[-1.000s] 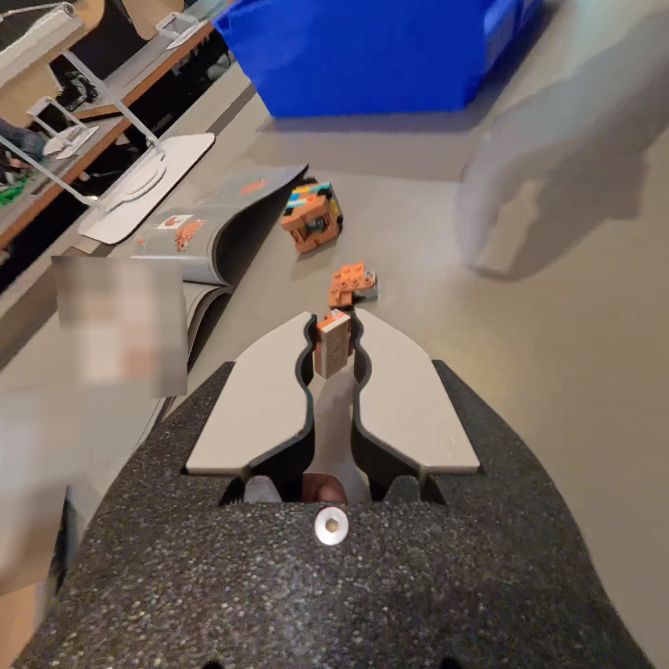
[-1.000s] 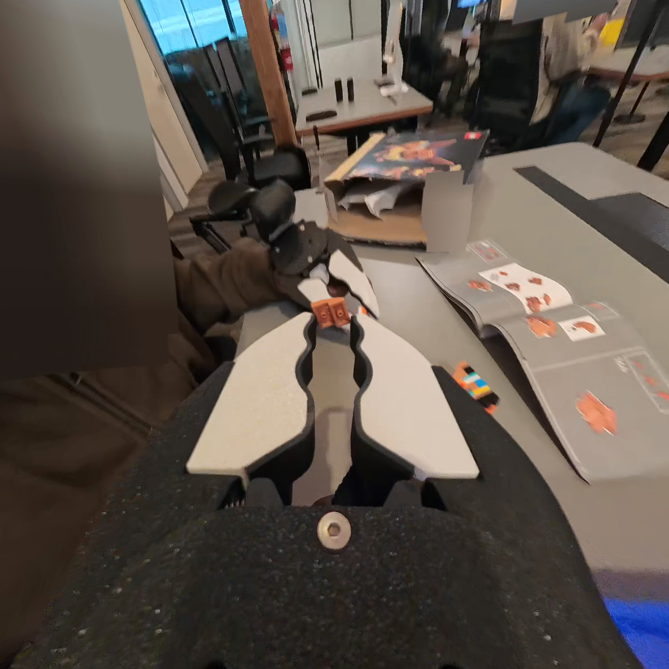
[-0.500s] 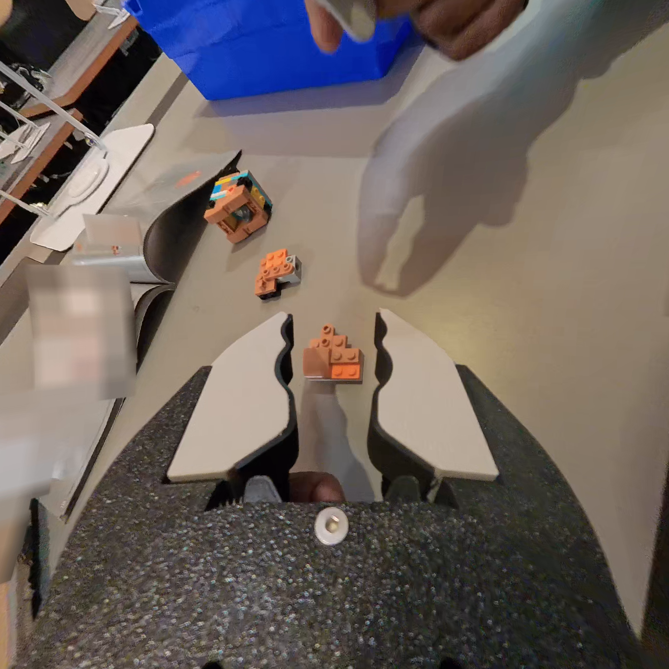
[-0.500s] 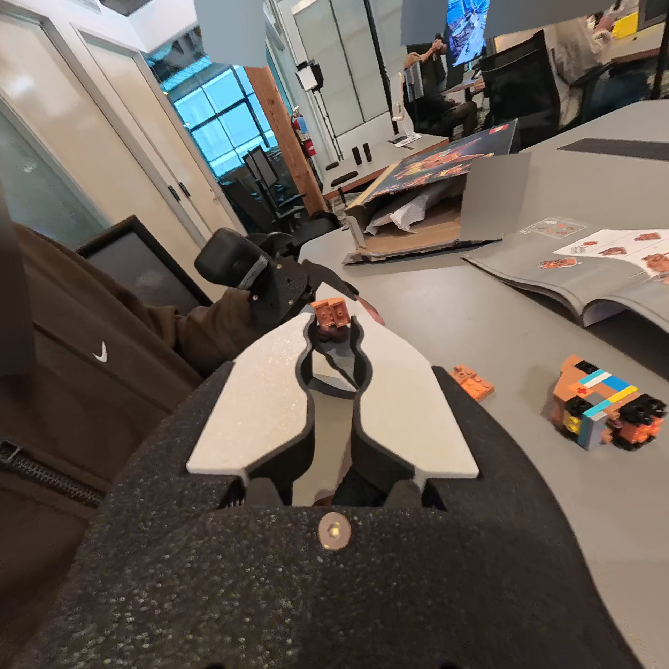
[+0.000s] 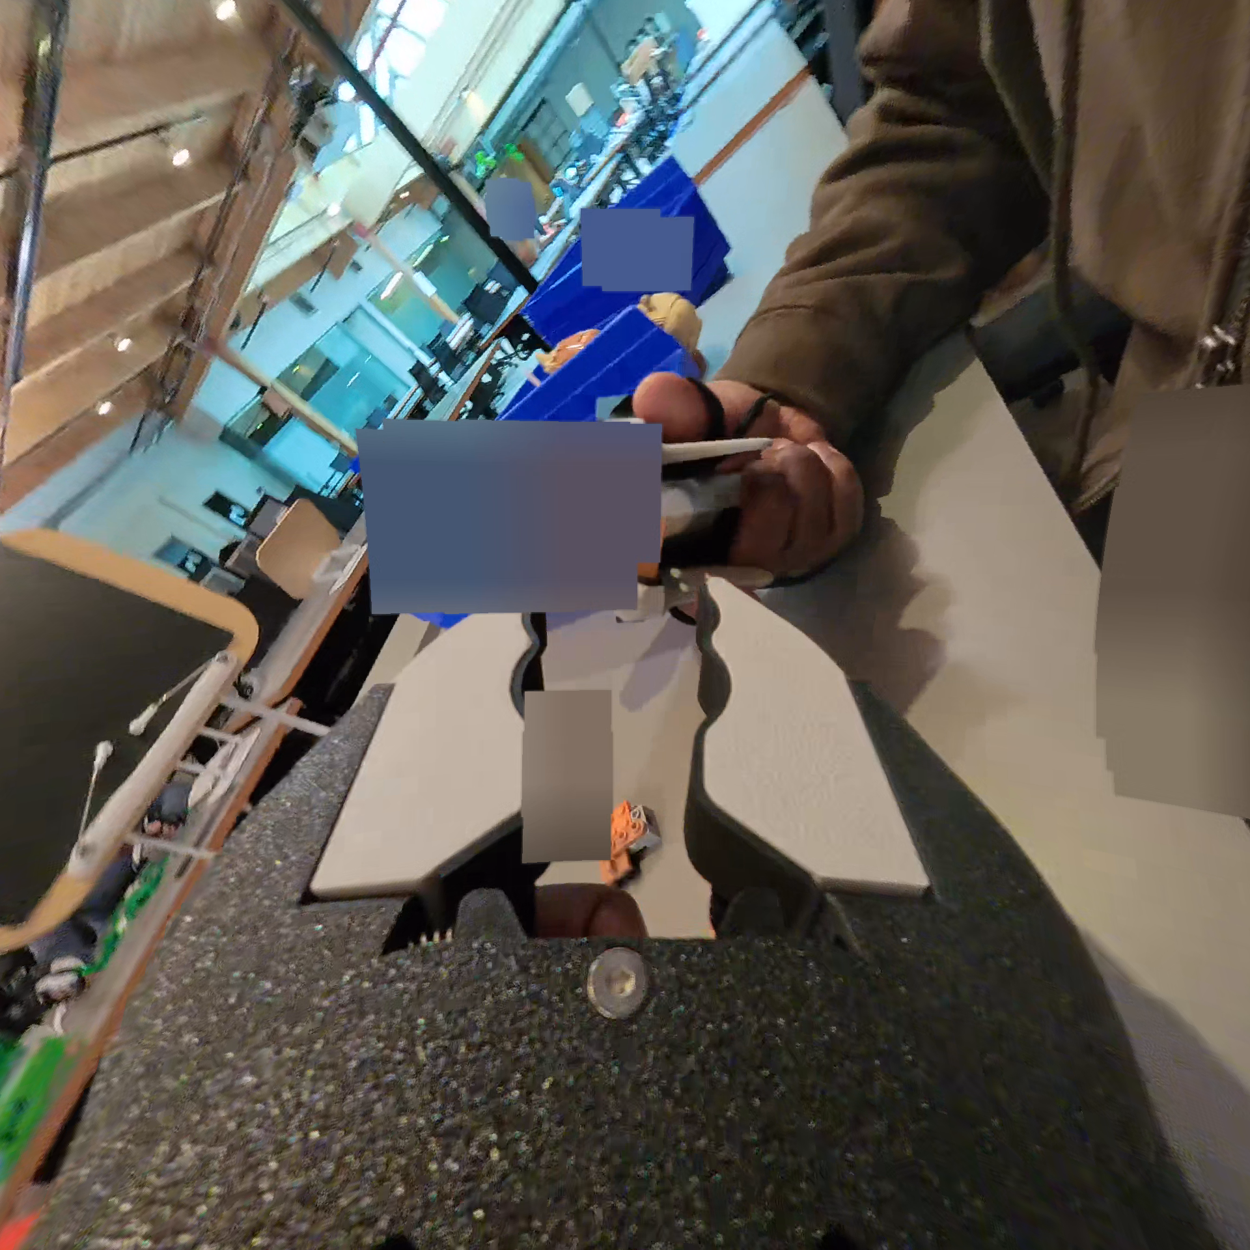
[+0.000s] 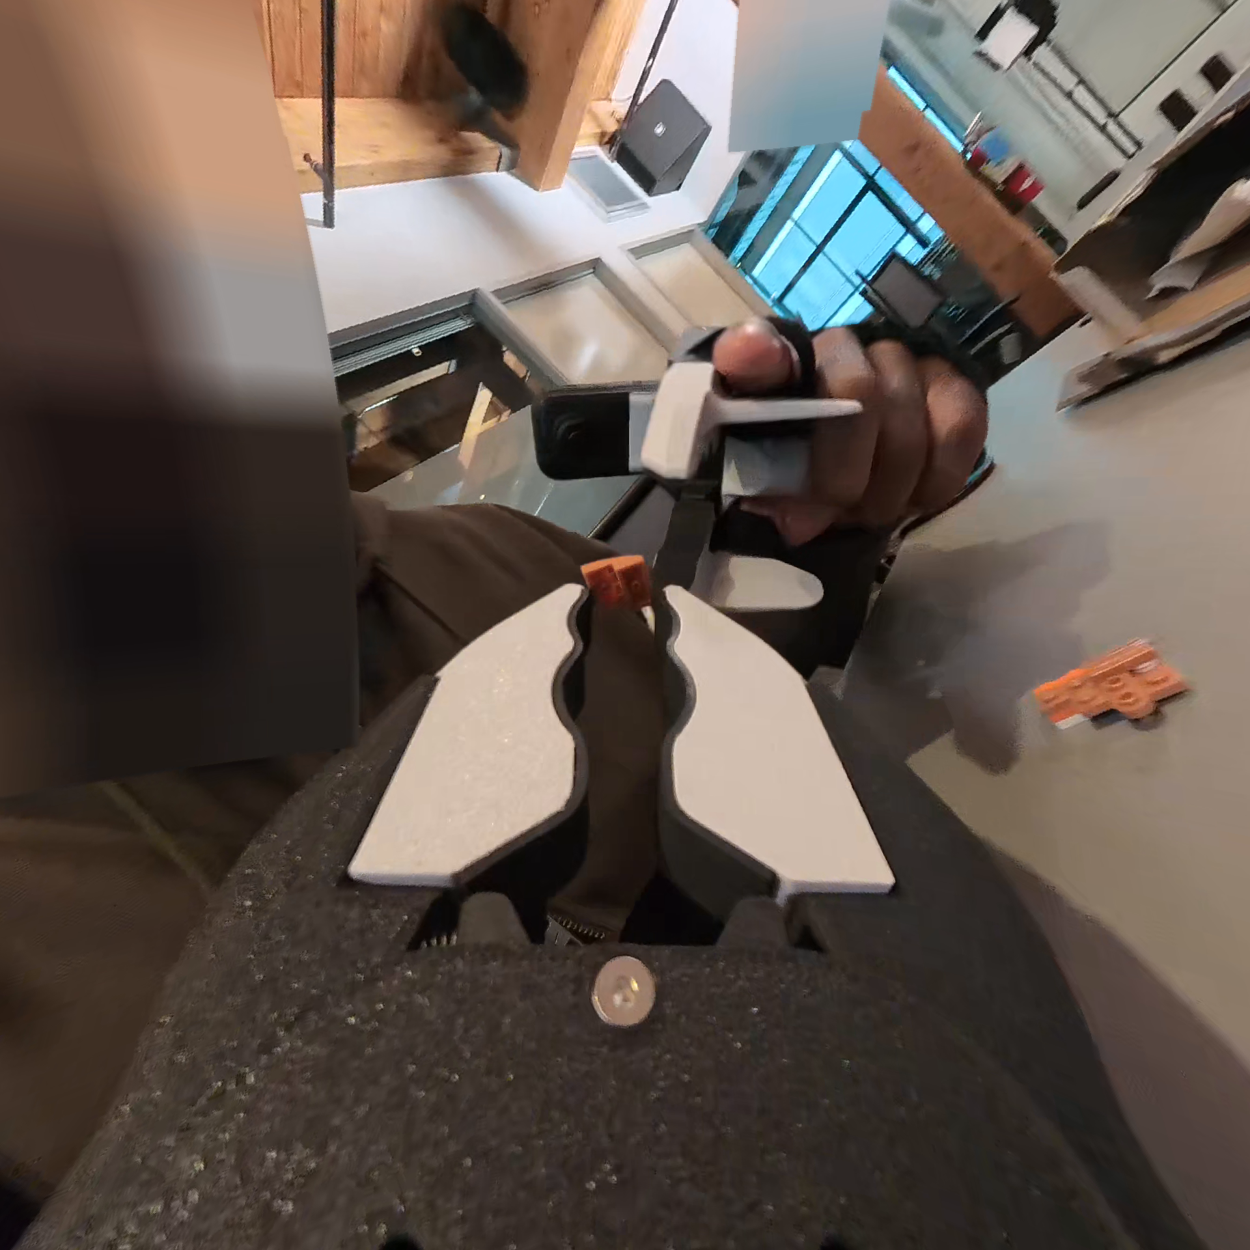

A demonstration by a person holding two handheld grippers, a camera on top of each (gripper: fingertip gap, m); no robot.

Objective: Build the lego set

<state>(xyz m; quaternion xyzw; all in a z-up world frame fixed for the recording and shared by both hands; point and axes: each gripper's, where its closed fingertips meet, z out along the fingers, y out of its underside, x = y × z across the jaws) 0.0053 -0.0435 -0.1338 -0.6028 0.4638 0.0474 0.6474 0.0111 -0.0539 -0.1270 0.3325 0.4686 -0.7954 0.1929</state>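
Pinching a small orange brick (image 6: 617, 583) at its very tips, the right gripper (image 6: 623, 595) holds the piece up in the air, off the grey table (image 6: 1082, 845). I think it is held high so the studs can be lined up before the piece is pushed onto something.

The left gripper (image 5: 617, 632) has its two fingers spread wide with nothing between them. It looks ready to take or steady a piece. In the right wrist view it shows at about one o'clock from the brick, held in a hand (image 6: 879, 433), tilted on its side.

A flat orange plate piece (image 6: 1109, 690) lies on the table at three o'clock in the right wrist view, well apart from the held brick. A little orange and grey block (image 5: 632, 839) lies on the table between the left fingers in the left wrist view, low down near six o'clock. These seem to wait for their turn in the build.

Blue bins (image 5: 609, 352) sit far off at twelve o'clock in the left wrist view.

No brand or label can be read anywhere; everything is too blurred or too small.
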